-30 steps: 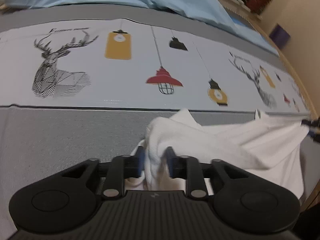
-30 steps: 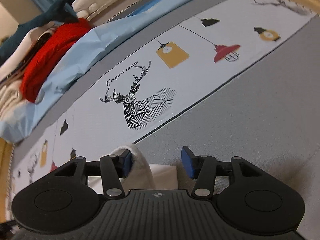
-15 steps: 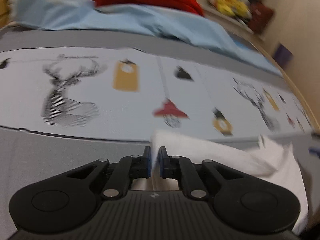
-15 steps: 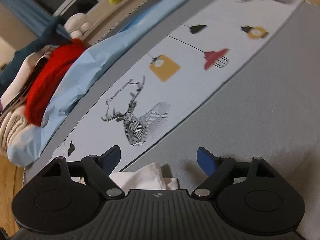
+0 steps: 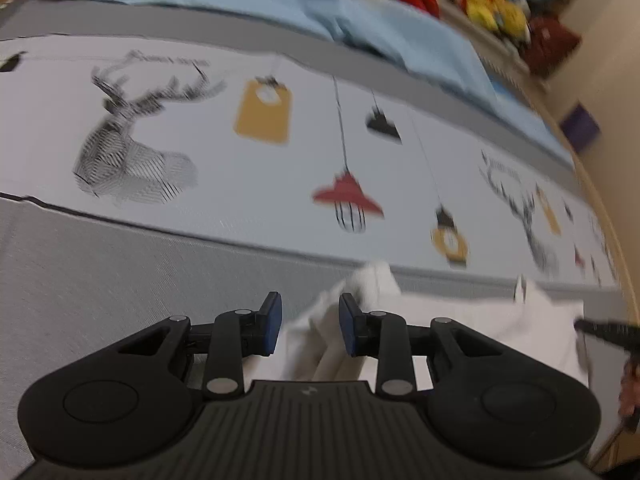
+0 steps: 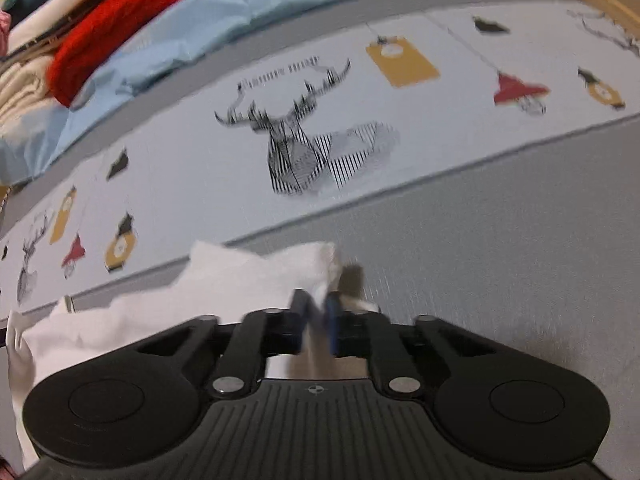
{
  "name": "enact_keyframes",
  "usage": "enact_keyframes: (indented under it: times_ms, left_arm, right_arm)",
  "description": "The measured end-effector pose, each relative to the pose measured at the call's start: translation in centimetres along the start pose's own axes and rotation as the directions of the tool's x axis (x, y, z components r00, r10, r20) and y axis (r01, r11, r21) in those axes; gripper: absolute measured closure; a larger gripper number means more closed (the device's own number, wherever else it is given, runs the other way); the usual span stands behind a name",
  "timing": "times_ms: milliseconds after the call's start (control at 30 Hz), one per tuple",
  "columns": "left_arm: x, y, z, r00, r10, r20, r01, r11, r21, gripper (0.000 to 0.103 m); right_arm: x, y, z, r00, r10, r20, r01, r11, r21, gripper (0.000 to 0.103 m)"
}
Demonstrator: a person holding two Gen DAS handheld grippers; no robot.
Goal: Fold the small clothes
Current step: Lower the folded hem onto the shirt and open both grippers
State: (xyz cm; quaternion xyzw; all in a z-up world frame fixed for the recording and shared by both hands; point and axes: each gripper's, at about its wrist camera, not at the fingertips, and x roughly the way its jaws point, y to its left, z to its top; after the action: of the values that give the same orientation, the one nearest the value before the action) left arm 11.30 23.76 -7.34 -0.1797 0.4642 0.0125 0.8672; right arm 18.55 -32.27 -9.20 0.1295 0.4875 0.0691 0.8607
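— What's nearest you?

— My left fingers (image 5: 308,326), spreading apart, a ridge of the white garment (image 5: 460,328) between them; the right-hand pad brushes it but nothing is clamped. My right fingers (image 6: 318,314) are closing and pinch a corner of the same cloth.

— Where does it lie?

— Crumpled on the bed's grey cover (image 5: 100,272).

— And beyond?

— A pale printed band (image 6: 192,160) of stags and lamps, then blue bedding (image 6: 168,44), a red knit (image 6: 120,16), and blurry yellow toys (image 5: 496,8).
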Motion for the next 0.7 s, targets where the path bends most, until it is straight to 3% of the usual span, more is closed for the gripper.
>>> enact_keyframes:
  times_ms: [133,267,333,433,567,633,700]
  left_arm:
    - [-1.5,0.8,0.8,0.994,-0.074,0.074,0.081,0.993,-0.085,0.068]
    - [0.3,-0.2,0.5,0.993,-0.111,-0.038,0.11,0.993,-0.034,0.069]
    - [0.4,-1.1,0.4,0.998,-0.063,-0.028,0.065,0.996,0.054,0.098]
    - [-0.7,-1.0,0.9,0.997,-0.04,0.058,0.037,0.997,0.067,0.099]
    - [-2.0,-0.1,1.4,0.982,0.052,0.182,-0.063,0.997,0.052,0.099]
    - [-1.4,0.0,1.6,0.983,0.059,0.173,-0.068,0.997,0.044,0.098]
    - [-0.3,-0.2,1.6,0.988,0.09,0.123,-0.098,0.994,0.054,0.095]
  right_arm:
    - [-0.9,0.2,0.4,0.998,0.014,0.056,-0.014,1.0,0.005,0.098]
    - [-0.8,0.4,0.8,0.998,0.015,0.059,-0.016,1.0,0.006,0.098]
    - [-0.9,0.4,0.9,0.998,0.015,0.057,-0.015,1.0,0.016,0.098]
    - [-2.0,0.6,1.3,0.993,0.032,0.115,-0.036,0.999,0.029,0.098]
    - [-5.1,0.7,2.1,0.952,0.082,0.296,-0.102,0.993,0.053,0.098]
    - [-4.5,0.7,2.5,0.955,0.062,0.289,-0.083,0.995,0.06,0.098]
    - [-2.4,0.9,2.5,0.977,0.026,0.21,-0.036,0.998,0.045,0.095]
